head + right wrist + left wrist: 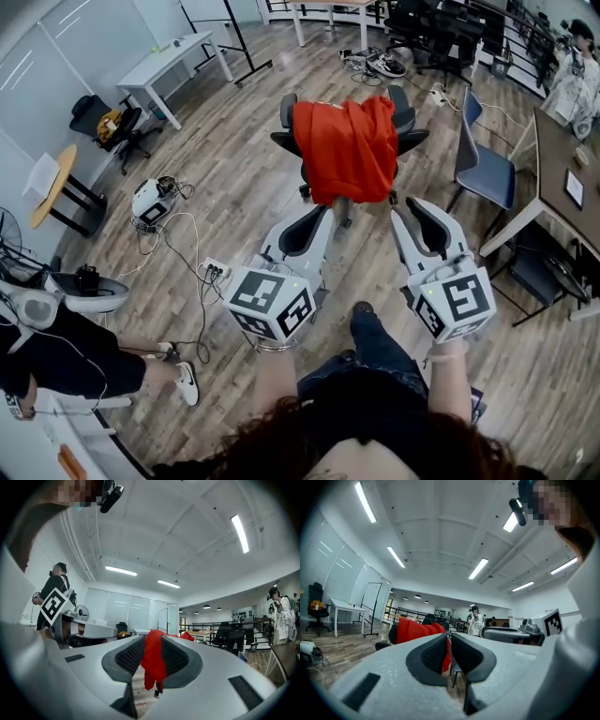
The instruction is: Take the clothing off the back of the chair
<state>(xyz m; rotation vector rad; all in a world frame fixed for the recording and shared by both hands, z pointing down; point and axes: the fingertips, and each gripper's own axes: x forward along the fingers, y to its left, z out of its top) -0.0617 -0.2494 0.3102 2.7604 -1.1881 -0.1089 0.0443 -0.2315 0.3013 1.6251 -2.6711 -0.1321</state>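
Nothing of the job is done here. The red garment hangs over the back of the office chair in the middle of the wooden floor. It covers the backrest from the top edge down, with one corner trailing lower on the right side. No gripper touches it.

You hold both tools level and aimed at the chair, with bare floor between their tips and the cloth. Your left gripper has its jaws pressed together with nothing between them. Its own view shows the two dark pads meeting, and the chair and its red load stand well beyond. Your right gripper has its jaws a little apart. The red cloth shows through that gap, but far off, so the pads press on nothing.

By this reading, the whole task is left. You have to close the distance, open wide enough to take a fold of cloth at the top of the backrest, clamp on it, and lift until the garment clears the chair.

No print, logo or care label can be read on the garment or the chair. The only marks near you are the black-and-white square markers on the gripper cubes, and they are patterns, not words. Anything written elsewhere in the room is too small to make out.
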